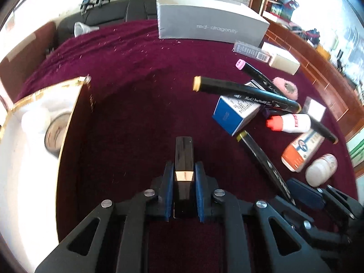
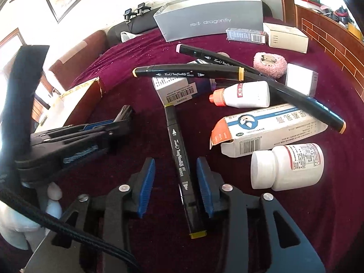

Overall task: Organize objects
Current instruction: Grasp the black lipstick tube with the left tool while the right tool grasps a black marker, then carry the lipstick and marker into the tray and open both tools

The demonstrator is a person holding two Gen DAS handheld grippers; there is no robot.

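A maroon cloth (image 2: 141, 136) covers the surface. At lower centre, the right gripper (image 2: 176, 186) angles downward, its jaws parted and clear of the yellow-tipped marker (image 2: 179, 166) lying between them. The left gripper (image 1: 183, 175), also tilted down, is clamped on a black lipstick tube (image 1: 184, 159). A gold-edged box (image 1: 68, 122) stands at left; beyond, at upper centre, a grey box (image 2: 209, 16) and dark sofa (image 1: 107, 16).

**Counts around the grey box**

Four black markers (image 2: 179, 159) are counted before the grey box (image 2: 209, 16); two white bottles (image 2: 286, 167) are seen nearer than it; one pink puff (image 2: 270, 64) is found to its right; one black lipstick (image 1: 184, 175) is seen; one orange-and-white carton (image 2: 268, 132) is counted; several small boxes (image 2: 287, 36) are scattered around it, their number uncertain.
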